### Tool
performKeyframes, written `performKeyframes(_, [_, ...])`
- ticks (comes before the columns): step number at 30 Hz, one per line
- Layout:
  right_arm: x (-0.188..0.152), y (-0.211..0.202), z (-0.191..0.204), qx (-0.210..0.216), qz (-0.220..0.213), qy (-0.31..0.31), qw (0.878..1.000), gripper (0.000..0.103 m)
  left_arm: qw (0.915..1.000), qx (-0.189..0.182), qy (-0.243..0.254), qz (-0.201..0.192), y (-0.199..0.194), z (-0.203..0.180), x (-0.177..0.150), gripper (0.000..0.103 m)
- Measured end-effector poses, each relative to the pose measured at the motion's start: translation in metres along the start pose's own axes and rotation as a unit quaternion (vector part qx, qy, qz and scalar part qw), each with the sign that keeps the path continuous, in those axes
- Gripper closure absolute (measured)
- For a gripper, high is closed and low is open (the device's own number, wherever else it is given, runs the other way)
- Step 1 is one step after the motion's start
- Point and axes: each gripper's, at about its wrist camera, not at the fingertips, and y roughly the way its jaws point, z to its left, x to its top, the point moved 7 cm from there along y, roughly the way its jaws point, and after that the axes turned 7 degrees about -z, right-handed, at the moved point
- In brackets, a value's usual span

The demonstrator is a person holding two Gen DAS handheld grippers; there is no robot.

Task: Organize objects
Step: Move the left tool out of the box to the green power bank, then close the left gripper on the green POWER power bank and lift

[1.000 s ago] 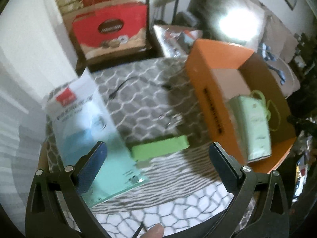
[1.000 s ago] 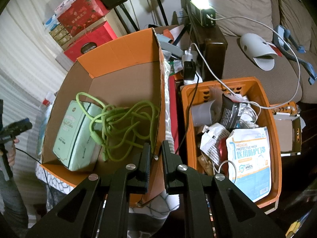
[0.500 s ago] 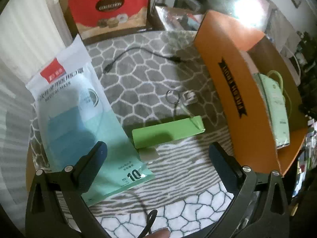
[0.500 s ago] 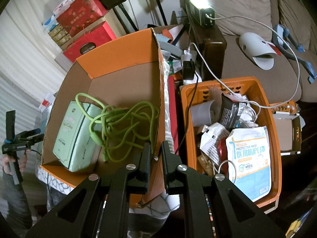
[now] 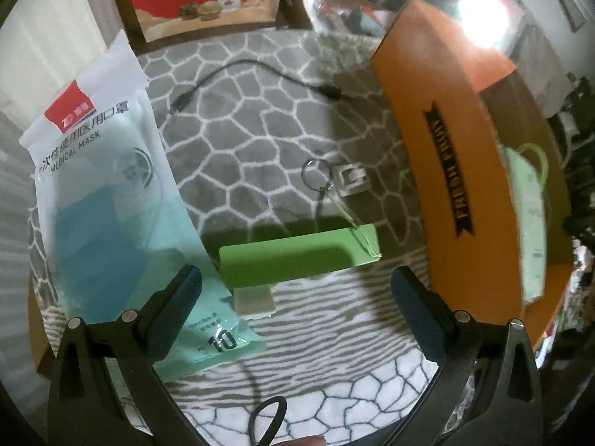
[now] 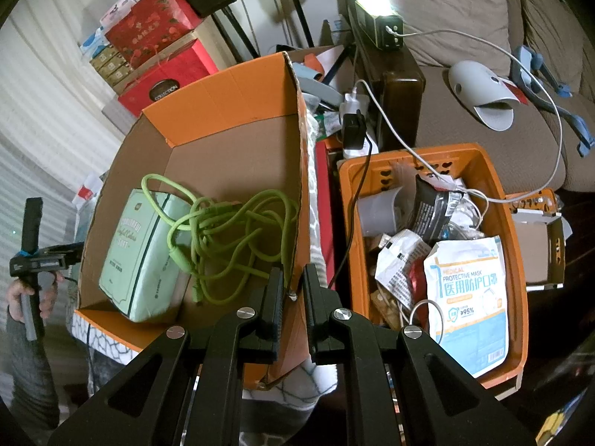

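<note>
In the left wrist view my left gripper (image 5: 295, 278) is open, pointing steeply down over a green power bank (image 5: 297, 256) on the patterned cloth; the bank lies between the spread fingers, untouched. A medical mask packet (image 5: 111, 193) lies to its left, a key ring (image 5: 316, 174) with a clear clip (image 5: 351, 178) just beyond it. My right gripper (image 6: 293, 293) is shut on the near side wall of the orange cardboard box (image 6: 223, 104). Inside lie a mint tissue pack (image 6: 137, 252) and a tangled green cable (image 6: 230, 223).
A black cable (image 5: 241, 70) runs across the far cloth. The orange box (image 5: 446, 148) stands right of the power bank. An orange basket (image 6: 517, 260) full of packets sits right of the box. Red gift boxes (image 6: 156, 37) are stacked behind, a sofa (image 6: 465, 18) far right.
My left gripper has come down toward the cloth, so the green power bank now looms larger between its open fingers. The right gripper has kept still on the box wall.
</note>
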Motion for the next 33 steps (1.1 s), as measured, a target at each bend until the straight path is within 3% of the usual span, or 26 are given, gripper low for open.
performKeyframes(14, [0.000,0.000,0.000,0.000,0.000,0.000,1.000,0.093,0.9978,0.016,-0.060,0.025,0.025,-0.004,0.005,0.001])
performKeyframes(24, [0.000,0.000,0.000,0.000,0.000,0.000,1.000,0.093,0.9979,0.052,-0.034,0.020,0.034,-0.012,0.005,0.004])
performKeyframes(33, [0.000,0.000,0.000,0.000,0.001,0.000,1.000,0.093,0.9980,0.010,-0.061,-0.007,0.015,-0.014,0.013,0.004])
